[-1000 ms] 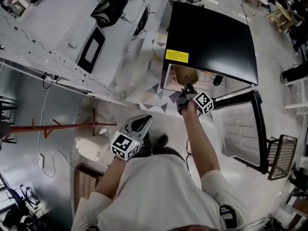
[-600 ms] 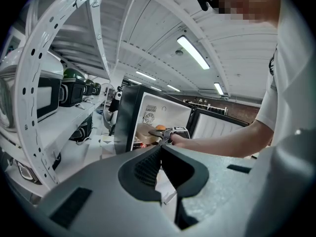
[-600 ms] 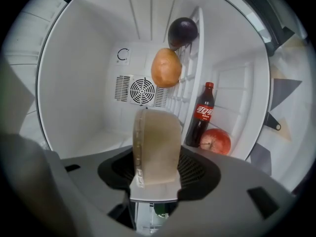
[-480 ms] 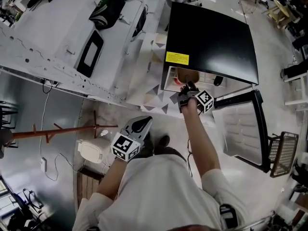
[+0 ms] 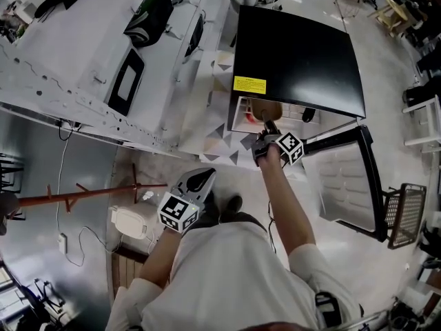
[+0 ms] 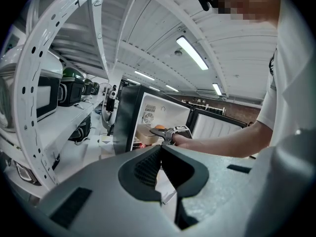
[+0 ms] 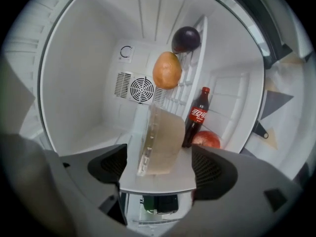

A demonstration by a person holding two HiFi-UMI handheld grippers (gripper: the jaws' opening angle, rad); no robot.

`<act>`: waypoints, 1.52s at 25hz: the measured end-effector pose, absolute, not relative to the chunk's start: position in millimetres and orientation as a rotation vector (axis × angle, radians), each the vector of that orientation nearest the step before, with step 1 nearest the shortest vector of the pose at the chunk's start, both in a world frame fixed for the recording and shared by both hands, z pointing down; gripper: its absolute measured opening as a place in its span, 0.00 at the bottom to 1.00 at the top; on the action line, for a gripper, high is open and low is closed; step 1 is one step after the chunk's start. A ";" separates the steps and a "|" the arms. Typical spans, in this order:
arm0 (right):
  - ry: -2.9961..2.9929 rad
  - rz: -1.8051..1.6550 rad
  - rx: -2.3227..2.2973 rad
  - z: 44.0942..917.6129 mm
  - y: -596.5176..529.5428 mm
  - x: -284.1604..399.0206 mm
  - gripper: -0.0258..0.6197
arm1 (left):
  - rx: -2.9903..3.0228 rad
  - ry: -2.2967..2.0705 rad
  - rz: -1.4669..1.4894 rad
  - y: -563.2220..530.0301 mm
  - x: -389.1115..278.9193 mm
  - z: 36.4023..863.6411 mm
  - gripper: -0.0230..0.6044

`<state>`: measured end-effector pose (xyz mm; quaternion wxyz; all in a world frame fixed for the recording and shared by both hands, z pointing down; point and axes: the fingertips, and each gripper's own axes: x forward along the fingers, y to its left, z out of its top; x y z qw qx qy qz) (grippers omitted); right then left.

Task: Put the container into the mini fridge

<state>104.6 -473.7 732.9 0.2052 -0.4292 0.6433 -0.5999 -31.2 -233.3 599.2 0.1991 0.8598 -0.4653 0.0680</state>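
The container (image 7: 160, 142), a clear tub with a tan body, stands on the white shelf (image 7: 163, 179) inside the mini fridge (image 5: 296, 54). In the head view the container (image 5: 265, 109) shows as a tan shape in the fridge mouth. My right gripper (image 7: 160, 167) reaches into that opening, and its jaws have just been opening: they stand wide on either side of the container without pressing on it. The right gripper (image 5: 269, 126) is at arm's length. My left gripper (image 5: 200, 178) hangs low near my body, its jaws (image 6: 160, 149) shut with nothing between them.
Inside the fridge are a cola bottle (image 7: 197, 115), a red apple (image 7: 205, 138), an orange fruit (image 7: 167, 70) and a dark round fruit (image 7: 186, 38). The fridge door (image 5: 348, 185) swings open to the right. White racking with equipment (image 5: 103, 47) runs along the left.
The right gripper's jaws have spread apart at the fridge mouth and let go of the container. The left gripper has stayed where it was.
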 end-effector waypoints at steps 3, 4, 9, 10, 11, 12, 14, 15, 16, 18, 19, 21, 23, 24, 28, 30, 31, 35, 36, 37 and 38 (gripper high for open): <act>1.952 -1.589 -1.277 727.8 -454.7 105.0 0.68 | 2.410 -1.293 0.186 -232.7 -30.4 599.1 0.04; 2.016 -1.552 -1.299 725.0 -449.5 103.2 0.68 | 2.412 -1.288 0.184 -232.6 -29.9 599.0 0.04; 2.406 -1.258 -1.432 709.5 -436.5 89.0 0.69 | 2.430 -1.266 0.177 -231.4 -27.0 597.5 0.04; 2.479 -1.193 -1.448 705.6 -435.0 84.5 0.70 | 2.433 -1.262 0.176 -231.3 -27.2 596.9 0.04; 2.541 -1.135 -1.458 701.4 -434.0 79.7 0.71 | 2.437 -1.258 0.175 -231.5 -27.7 596.3 0.04; 2.593 -1.086 -1.466 698.1 -433.4 75.1 0.71 | 2.441 -1.255 0.175 -232.0 -28.5 595.7 0.04; 2.672 -1.016 -1.476 695.2 -432.7 67.5 0.72 | 2.450 -1.248 0.173 -233.2 -30.2 594.6 0.04; 2.702 -0.994 -1.479 695.3 -432.3 64.3 0.72 | 2.453 -1.244 0.172 -233.5 -31.2 594.1 0.04; 2.726 -0.975 -1.482 696.1 -432.0 61.6 0.72 | 2.457 -1.242 0.170 -233.6 -32.6 593.6 0.04; 2.762 -0.945 -1.492 697.6 -431.6 57.4 0.72 | 2.461 -1.240 0.165 -233.6 -36.6 592.6 0.04; 2.773 -0.936 -1.495 698.3 -431.8 55.5 0.72 | 2.462 -1.240 0.162 -233.5 -39.3 592.0 0.04; 2.788 -0.930 -1.499 699.9 -432.6 52.2 0.72 | 2.463 -1.241 0.160 -233.1 -45.4 591.1 0.04; 2.811 -0.922 -1.501 701.3 -433.0 49.4 0.72 | 2.463 -1.240 0.159 -232.2 -51.2 591.1 0.04; 2.829 -0.911 -1.502 701.8 -432.8 48.0 0.72 | 2.464 -1.237 0.158 -231.7 -53.7 591.6 0.04; 2.874 -0.866 -1.520 697.7 -428.9 43.7 0.72 | 2.472 -1.223 0.156 -231.4 -64.0 594.5 0.04; 2.871 -0.855 -1.532 691.9 -423.6 44.2 0.72 | 2.479 -1.212 0.153 -231.3 -68.3 595.1 0.04; 2.871 -0.844 -1.539 688.2 -420.3 45.4 0.72 | 2.484 -1.205 0.151 -231.3 -69.7 595.2 0.04; 2.904 -0.783 -1.568 668.6 -403.6 53.2 0.69 | 2.514 -1.159 0.136 -232.5 -70.2 594.7 0.04; 2.909 -0.769 -1.573 662.4 -398.7 55.4 0.65 | 2.523 -1.145 0.134 -233.0 -69.7 594.6 0.04; 2.911 -0.756 -1.579 655.6 -393.6 57.6 0.63 | 2.530 -1.131 0.132 -233.5 -69.3 594.6 0.04; 2.912 -0.743 -1.582 648.9 -388.3 59.7 0.61 | 2.535 -1.117 0.132 -234.0 -68.8 594.7 0.04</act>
